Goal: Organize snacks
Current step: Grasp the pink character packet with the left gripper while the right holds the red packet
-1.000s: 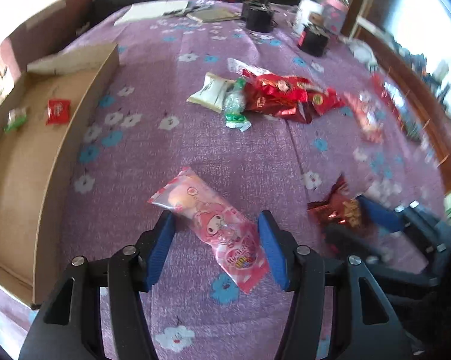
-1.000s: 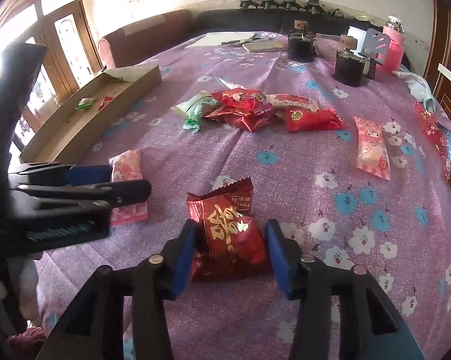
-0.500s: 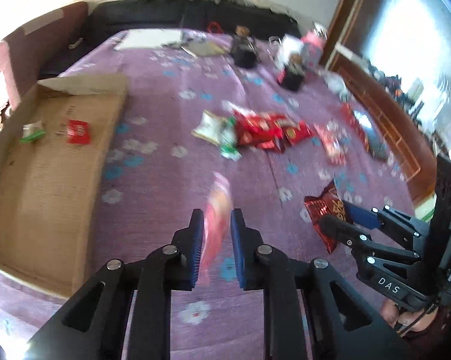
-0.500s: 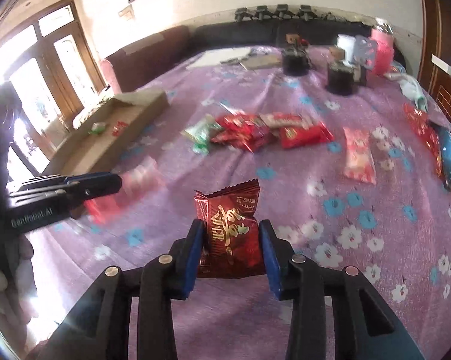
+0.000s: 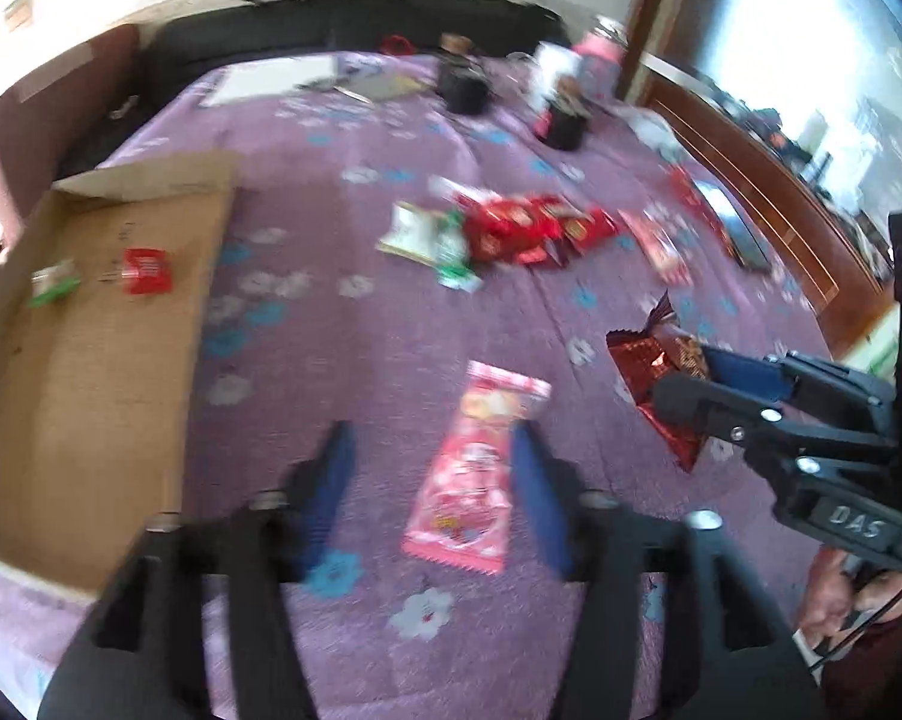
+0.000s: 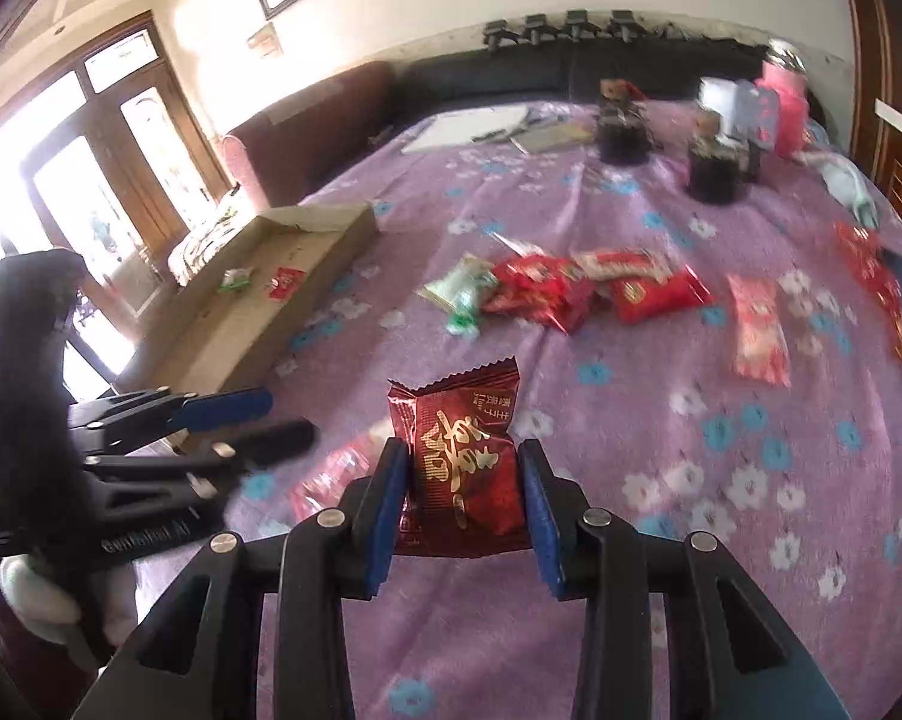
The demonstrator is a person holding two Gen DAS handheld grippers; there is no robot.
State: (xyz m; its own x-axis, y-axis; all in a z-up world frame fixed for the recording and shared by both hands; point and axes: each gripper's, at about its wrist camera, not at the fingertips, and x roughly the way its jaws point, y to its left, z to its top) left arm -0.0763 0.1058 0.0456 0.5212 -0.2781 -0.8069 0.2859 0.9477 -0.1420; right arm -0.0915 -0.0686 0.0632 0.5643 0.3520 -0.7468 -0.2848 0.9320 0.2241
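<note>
the right gripper point(image 6: 463, 498) is clamped on a dark red snack packet point(image 6: 466, 456), pads pressing its two side edges so it stands upright off the purple flowered cloth point(image 6: 721, 480). the left gripper point(image 5: 432, 498) stands wide; its jaws have just been opening, and the pink snack packet point(image 5: 478, 468) lies flat on the cloth between them, blurred, with no pad pressing it (a dropped grip, by the look of it). the cardboard box point(image 5: 84, 396) sits at nine o'clock in the left wrist view, holding a small red packet point(image 5: 146, 270) and a green one point(image 5: 54, 283); a heap of red snacks point(image 5: 523, 228) lies at twelve o'clock.

both packets look light, soft and crinkly, with slick film that may slide between pads. the pink one is long and thin, so it is probably best taken across its narrow width near the middle, where the filling gives some body, rather than by a sealed end that would fold.
</note>
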